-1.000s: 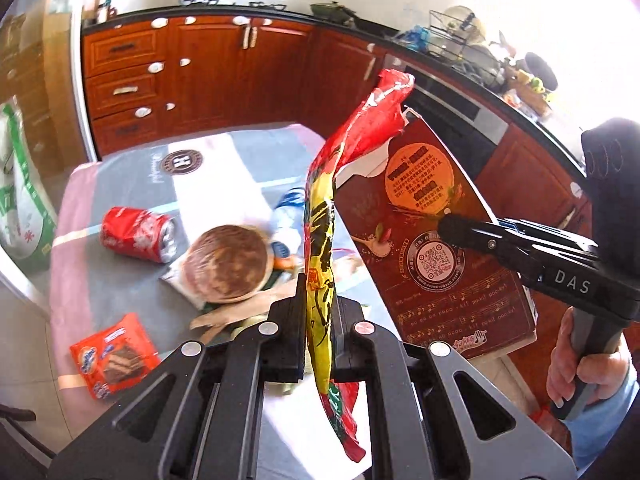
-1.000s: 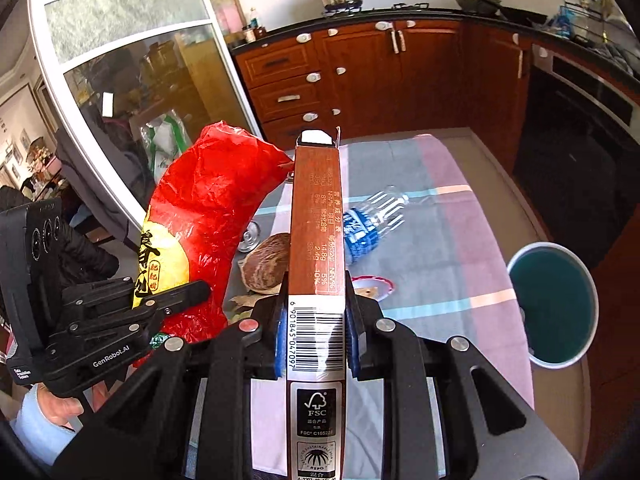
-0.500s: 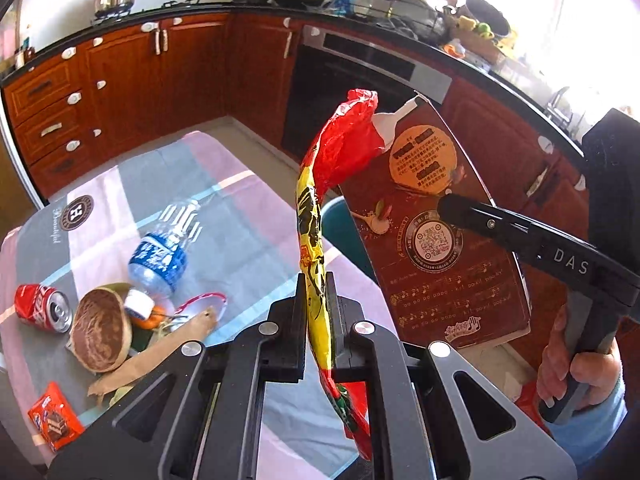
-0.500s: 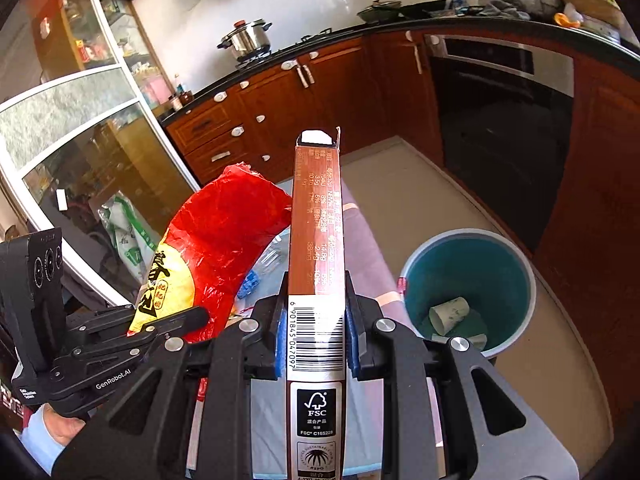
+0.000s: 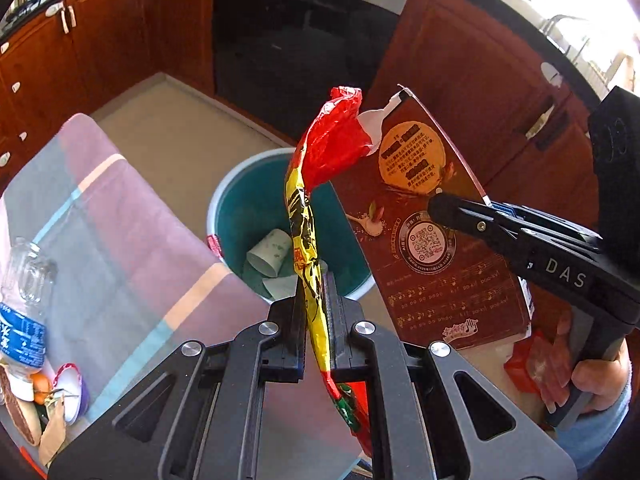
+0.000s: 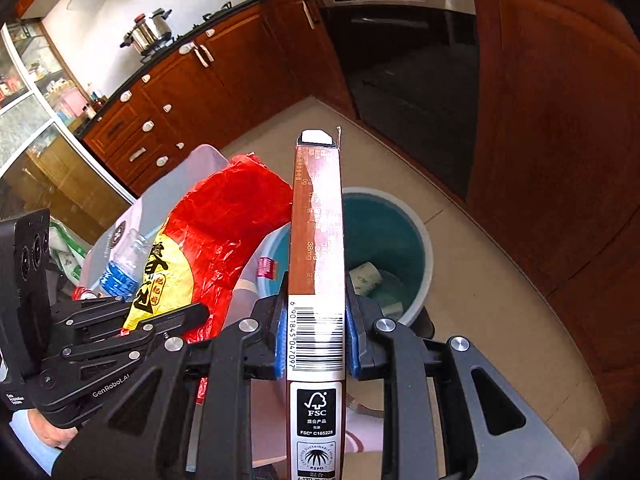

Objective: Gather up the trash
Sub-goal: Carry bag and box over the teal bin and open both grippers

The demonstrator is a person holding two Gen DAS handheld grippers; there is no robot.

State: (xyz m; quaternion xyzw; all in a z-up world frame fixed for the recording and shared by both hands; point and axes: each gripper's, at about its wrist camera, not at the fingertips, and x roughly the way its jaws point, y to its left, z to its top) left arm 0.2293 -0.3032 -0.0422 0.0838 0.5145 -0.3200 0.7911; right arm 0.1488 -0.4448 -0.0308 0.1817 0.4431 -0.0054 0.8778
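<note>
Both loads have been swung from over the worktop (image 5: 120,216) to the bin (image 5: 256,200): left tongs (image 5: 314,292) clamped on the wrapper (image 5: 332,148), right tongs (image 6: 316,308) on the box (image 6: 318,216), ready for dropping.

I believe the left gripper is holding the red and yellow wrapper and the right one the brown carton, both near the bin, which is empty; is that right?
Not quite: the bin is not empty. The left wrist view shows a paper cup and scraps inside it. The rest holds: the left gripper is shut on the wrapper and the right gripper on the carton, both near the bin.
</note>
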